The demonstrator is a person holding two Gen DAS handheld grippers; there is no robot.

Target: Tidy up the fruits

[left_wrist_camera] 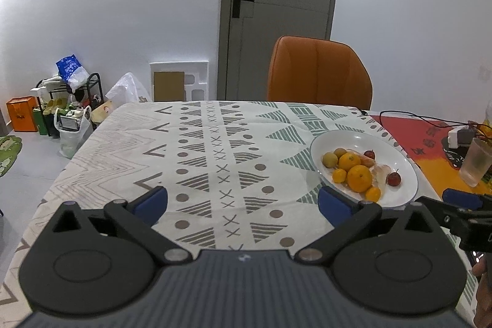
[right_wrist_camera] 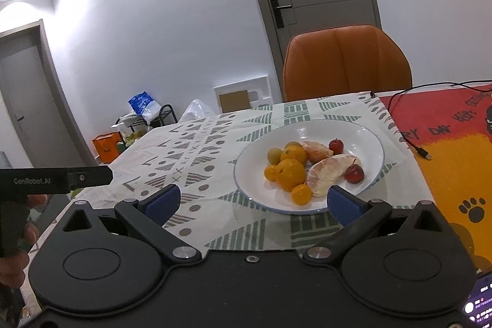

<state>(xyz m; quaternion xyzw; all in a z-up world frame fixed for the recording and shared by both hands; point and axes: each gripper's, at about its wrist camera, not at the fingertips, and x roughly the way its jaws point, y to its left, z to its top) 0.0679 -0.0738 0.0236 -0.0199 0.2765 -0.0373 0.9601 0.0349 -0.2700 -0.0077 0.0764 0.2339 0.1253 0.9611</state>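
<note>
A white plate [right_wrist_camera: 363,140] with a blue rim sits on the patterned tablecloth and holds the fruit: several oranges [right_wrist_camera: 289,174], two peeled pomelo pieces [right_wrist_camera: 329,174], two small red fruits [right_wrist_camera: 354,173] and a yellow-green fruit [right_wrist_camera: 274,155]. The plate also shows in the left wrist view [left_wrist_camera: 396,152], at right. My right gripper [right_wrist_camera: 251,205] is open and empty, just before the plate's near rim. My left gripper [left_wrist_camera: 243,206] is open and empty over the cloth, left of the plate. The right gripper's fingertip [left_wrist_camera: 461,198] shows at the left view's right edge.
An orange chair [left_wrist_camera: 319,73] stands at the table's far side. A red and orange mat [right_wrist_camera: 452,143] lies right of the plate with a black cable [right_wrist_camera: 418,148] on it. A clear cup [left_wrist_camera: 476,162] and a white charger [left_wrist_camera: 459,136] stand at right.
</note>
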